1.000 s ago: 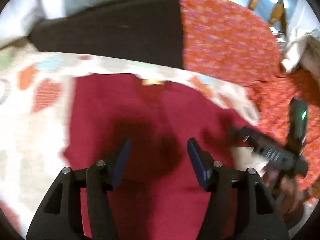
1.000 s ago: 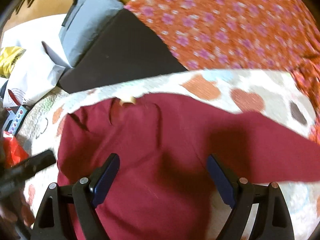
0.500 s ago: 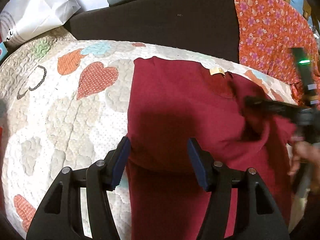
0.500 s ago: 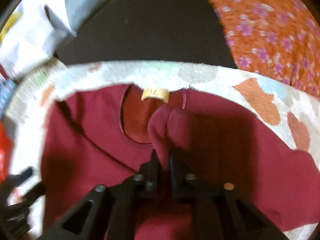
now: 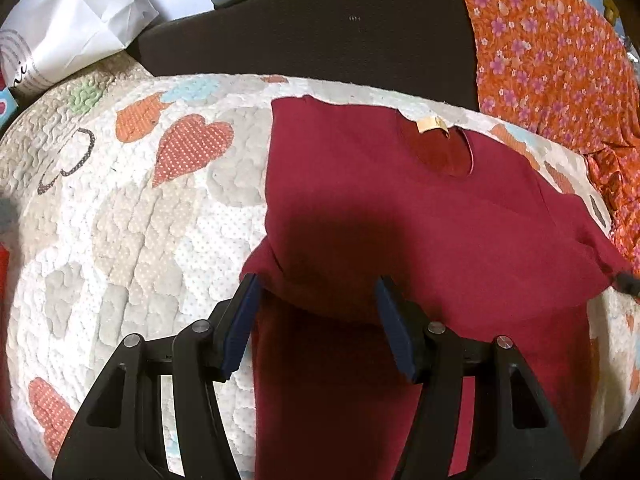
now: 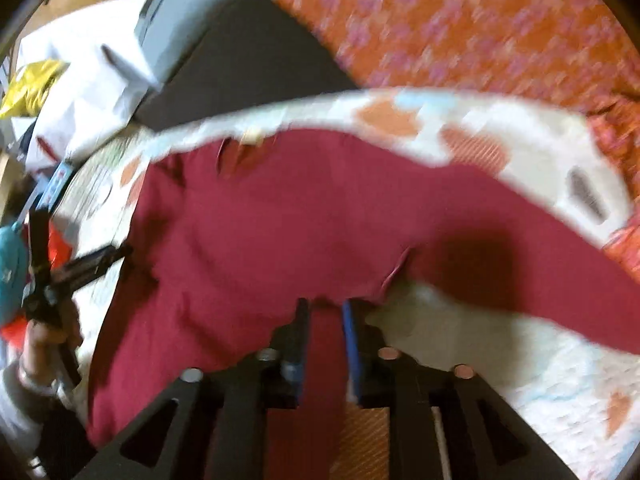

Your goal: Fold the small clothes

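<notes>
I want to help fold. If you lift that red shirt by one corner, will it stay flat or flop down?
It would probably flop: the red shirt already drapes in soft folds over the quilt. Where the right gripper pinches it, the cloth bunches and sags. It looks thin, so likely light, and unlikely to slide much on the bumpy quilt.

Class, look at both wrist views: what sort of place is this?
Probably a home living room or bedroom: a heart-patterned quilt carries a maroon shirt, with an orange floral cloth and a dark cushion behind.

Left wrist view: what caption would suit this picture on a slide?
Open left gripper poised over a dark red shirt, one side folded in, on a heart-patterned quilt.
</notes>
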The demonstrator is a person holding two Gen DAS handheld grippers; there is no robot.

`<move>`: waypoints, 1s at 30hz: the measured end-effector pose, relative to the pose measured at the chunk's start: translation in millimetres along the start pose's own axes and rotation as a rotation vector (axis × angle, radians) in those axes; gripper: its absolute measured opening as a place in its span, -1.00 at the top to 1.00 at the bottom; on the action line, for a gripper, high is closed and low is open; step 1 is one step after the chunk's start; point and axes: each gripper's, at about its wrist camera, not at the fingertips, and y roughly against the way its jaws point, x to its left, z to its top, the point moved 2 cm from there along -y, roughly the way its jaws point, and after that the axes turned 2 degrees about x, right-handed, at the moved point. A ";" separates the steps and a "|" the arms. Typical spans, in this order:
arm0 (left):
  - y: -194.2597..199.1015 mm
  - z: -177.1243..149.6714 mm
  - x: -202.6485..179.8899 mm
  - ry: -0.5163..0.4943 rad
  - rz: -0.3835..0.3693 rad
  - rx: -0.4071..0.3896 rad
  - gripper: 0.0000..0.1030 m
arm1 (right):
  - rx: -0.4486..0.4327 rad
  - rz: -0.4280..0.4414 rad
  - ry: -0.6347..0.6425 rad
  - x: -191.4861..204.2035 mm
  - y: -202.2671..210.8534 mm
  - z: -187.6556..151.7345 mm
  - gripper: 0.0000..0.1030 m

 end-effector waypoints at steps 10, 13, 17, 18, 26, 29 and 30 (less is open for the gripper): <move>-11.6 3.2 -0.7 0.003 0.015 0.015 -0.15 | 0.136 0.078 0.319 66.3 -114.2 72.4 0.27; -14.1 4.8 -0.6 0.004 0.011 0.015 -0.15 | 0.108 0.126 0.389 65.2 -119.3 65.5 0.72; -11.7 12.3 -2.5 0.025 -0.003 -0.023 -0.15 | 0.027 0.042 0.438 65.2 -104.0 75.3 0.95; -10.3 14.4 -3.8 0.031 -0.009 -0.035 -0.15 | -0.009 0.009 0.448 67.0 -98.3 82.6 0.95; -19.8 14.3 -14.2 -0.016 0.022 -0.032 -0.15 | -0.012 -0.091 0.366 59.5 -111.0 116.1 0.95; -21.4 15.0 -10.7 -0.005 0.020 -0.022 -0.15 | -0.068 -0.068 0.213 27.5 -74.7 107.5 0.94; -21.7 15.9 -9.6 0.001 0.017 -0.022 -0.15 | -0.094 -0.070 0.165 16.0 -62.8 101.4 0.93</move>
